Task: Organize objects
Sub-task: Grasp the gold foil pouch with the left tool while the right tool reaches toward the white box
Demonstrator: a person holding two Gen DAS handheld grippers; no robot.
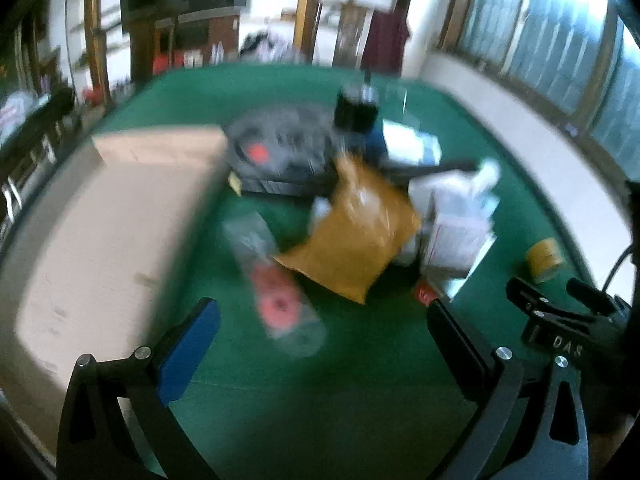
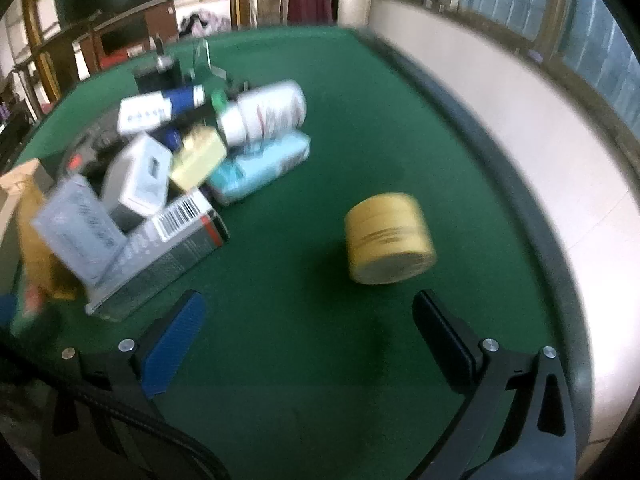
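Both the left gripper (image 1: 320,328) and the right gripper (image 2: 308,320) hang wide open and empty over the green table (image 2: 320,380). A yellow tape roll (image 2: 390,238) lies just ahead of the right gripper, apart from the blurred pile of boxes (image 2: 180,168). A cardboard box (image 1: 116,220) sits left of the left gripper.

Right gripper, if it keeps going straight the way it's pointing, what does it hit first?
Most likely the yellow tape roll, which lies on the green table just ahead of the open right gripper, slightly right of centre. Nothing lies between them, though blur leaves depth uncertain.
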